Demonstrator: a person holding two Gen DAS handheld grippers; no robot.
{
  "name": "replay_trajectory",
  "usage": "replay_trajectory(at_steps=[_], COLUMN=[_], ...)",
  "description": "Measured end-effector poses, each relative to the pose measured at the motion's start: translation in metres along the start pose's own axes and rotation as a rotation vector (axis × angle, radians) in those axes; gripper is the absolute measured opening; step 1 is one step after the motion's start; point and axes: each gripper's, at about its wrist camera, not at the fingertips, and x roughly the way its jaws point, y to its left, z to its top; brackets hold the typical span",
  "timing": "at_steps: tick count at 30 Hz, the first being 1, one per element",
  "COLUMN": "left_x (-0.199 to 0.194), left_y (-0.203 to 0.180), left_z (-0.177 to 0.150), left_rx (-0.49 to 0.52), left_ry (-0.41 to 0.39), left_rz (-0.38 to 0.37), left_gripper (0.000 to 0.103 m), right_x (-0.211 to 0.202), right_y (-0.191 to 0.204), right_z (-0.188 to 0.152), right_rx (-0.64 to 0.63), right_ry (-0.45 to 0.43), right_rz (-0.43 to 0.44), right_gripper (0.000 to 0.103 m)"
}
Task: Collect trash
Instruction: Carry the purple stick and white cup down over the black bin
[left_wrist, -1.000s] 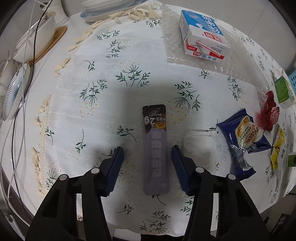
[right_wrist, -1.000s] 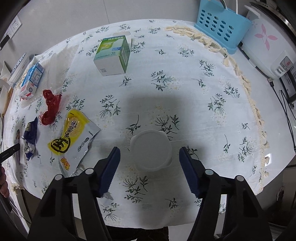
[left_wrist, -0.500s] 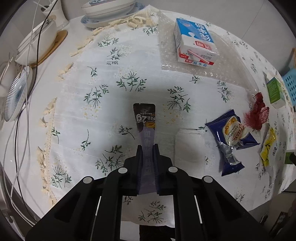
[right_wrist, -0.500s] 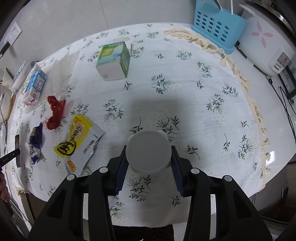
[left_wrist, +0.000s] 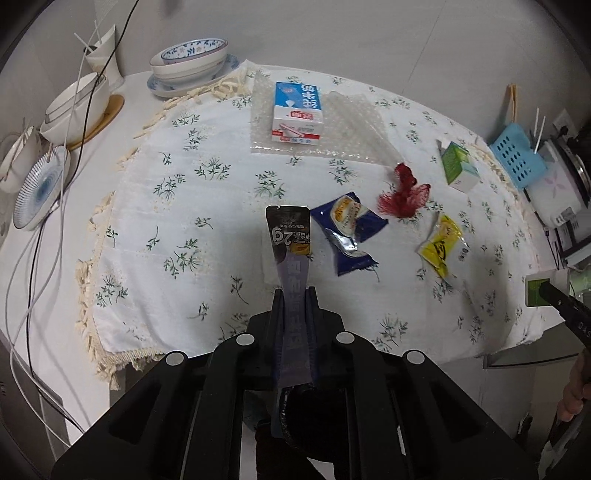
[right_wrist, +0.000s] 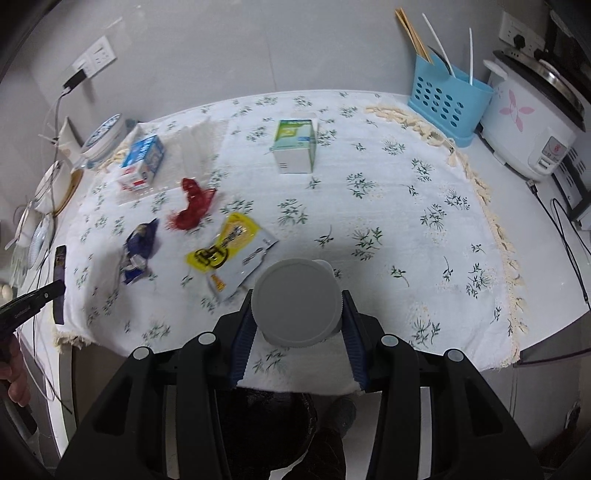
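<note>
Two items in hand above the tablecloth's near edge. Left gripper, jaws nearly together, pinches dark sachet by its lower half: light, limp, slick foil; likely flops. Right gripper clamps round white lid across its rim: light, stiff, probably slippery plastic.

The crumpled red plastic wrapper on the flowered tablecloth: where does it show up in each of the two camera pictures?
Left wrist view: the crumpled red plastic wrapper lies right of centre, beyond the blue snack packet.
Right wrist view: the wrapper lies left of centre, above the yellow sachet.
Shared landmark: the blue and white milk carton stands farther back in both.
</note>
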Motion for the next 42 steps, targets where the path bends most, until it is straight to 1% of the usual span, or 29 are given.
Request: replay_trajectory(at_steps=[4,11,18,25,27,35,42], left_x=[-0.010,-0.003,0.020,0.051,0.060,0.092,0.126], left_y=[-0.009,-0.023,-0.031,-0.037,-0.039,-0.047,-0.059], left_z=[-0.024,-0.071,-0.121,-0.162,-0.170,-0.189,-0.202], left_rx=[0.010,0.023,0.037,0.051,0.048,0.074,0.086], left_ry=[-0.006,0.036,0.109,0.159,0.183,0.194,0.221], left_rz=[-0.024,-0.055,-0.077,-0.097,-0.104,-0.114,-0.125], left_gripper=[0.010,0.010,0.010,0.010,0.010,0.010,0.010], right_x=[-0.015,-0.022,0.000,0.038,0.049,0.086,0.105], right_y=[0.012,0.031,0.042,0.042,0.041,0.041,0.031], right_z=[-0.017,-0.060,-0.109,-0.145,-0.152,-0.173,-0.190], right_rx=[-0.035,-0.126,-0.180,-0.187,-0.181,-0.189,-0.165], right_ry=[-0.008,0.021,0.101,0.179,0.193,0.225,0.272], right_rz=[0.019,0.044,0.050,0.058,0.066,0.046,0.024], right_gripper=[0.042,0.042,0.042,0.042,0.042,0.042,0.042])
